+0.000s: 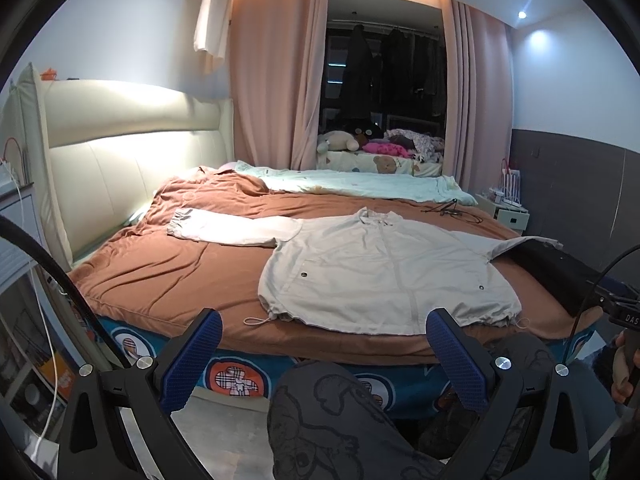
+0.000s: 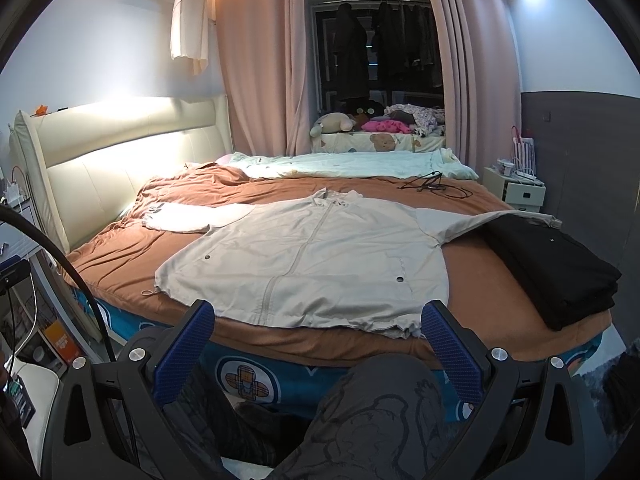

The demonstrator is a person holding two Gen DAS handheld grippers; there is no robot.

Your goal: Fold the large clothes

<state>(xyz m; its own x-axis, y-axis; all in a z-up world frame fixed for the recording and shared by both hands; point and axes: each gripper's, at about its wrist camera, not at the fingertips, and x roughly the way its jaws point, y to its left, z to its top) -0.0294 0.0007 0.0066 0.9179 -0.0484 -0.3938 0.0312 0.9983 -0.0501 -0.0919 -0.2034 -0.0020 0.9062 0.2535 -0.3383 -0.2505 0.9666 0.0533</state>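
A light beige zip jacket [image 1: 384, 268] lies spread flat, front up, on the brown bedspread [image 1: 180, 276]; it also shows in the right wrist view [image 2: 312, 264]. Its left sleeve [image 1: 232, 230] stretches out toward the headboard. Its right sleeve [image 2: 480, 222] runs under a stack of folded black clothes [image 2: 556, 268]. My left gripper [image 1: 324, 336] is open and empty, held back from the bed's near edge in front of the hem. My right gripper [image 2: 318, 330] is open and empty, just short of the hem.
A cream headboard [image 1: 120, 152] stands at the left. A pale blue quilt [image 1: 352, 184] lies at the far side with black cables [image 2: 432, 184] near it. A white nightstand [image 2: 516, 190] stands far right. The person's knee in grey patterned trousers [image 1: 332, 412] is below the grippers.
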